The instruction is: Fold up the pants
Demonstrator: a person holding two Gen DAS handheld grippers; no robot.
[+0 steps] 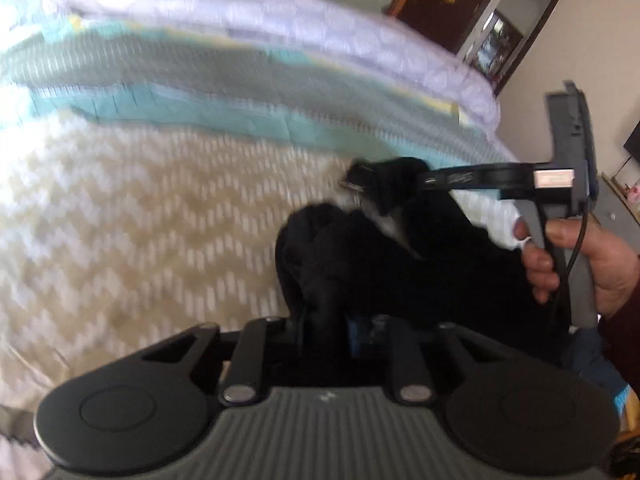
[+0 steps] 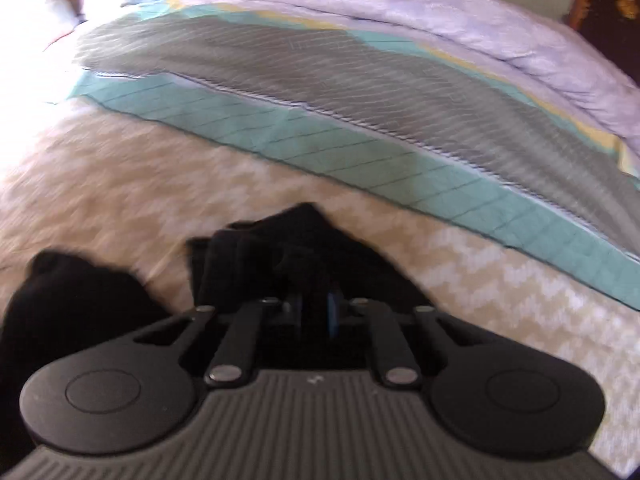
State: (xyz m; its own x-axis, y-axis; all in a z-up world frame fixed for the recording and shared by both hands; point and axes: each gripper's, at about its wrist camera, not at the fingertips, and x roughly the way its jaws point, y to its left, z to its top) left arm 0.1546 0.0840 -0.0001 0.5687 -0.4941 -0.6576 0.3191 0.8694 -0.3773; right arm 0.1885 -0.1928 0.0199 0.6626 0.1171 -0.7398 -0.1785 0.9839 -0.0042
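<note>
The pants (image 1: 360, 248) are black, bunched into a rumpled heap w/ soft folds, lying on the bed (image 1: 140, 208) over the beige-and-white zigzag part of the cover. In the left wrist view a light strip shows inside the dark cloth near the top of the heap, maybe lining or a waistband; blur makes it hard to tell. The left tongs (image 1: 324, 320) are clenched on a fold of the pants, cloth rising straight from between the tips. The right tongs (image 2: 316, 304) are likewise closed on black cloth, w/ a peak of fabric standing just beyond the tips and a second dark lump of the same pants at lower left of that view. In the left wrist view the right hand (image 1: 580, 264) grips the handle of the other tool, which reaches across to the far top edge of the heap. Beyond the pants the cover runs in teal and grey bands, then a pale lilac quilt (image 2: 440, 12) lies rolled along the far side. A dark wooden door (image 1: 452, 0) stands behind the bed. Both views are motion-blurred.
</note>
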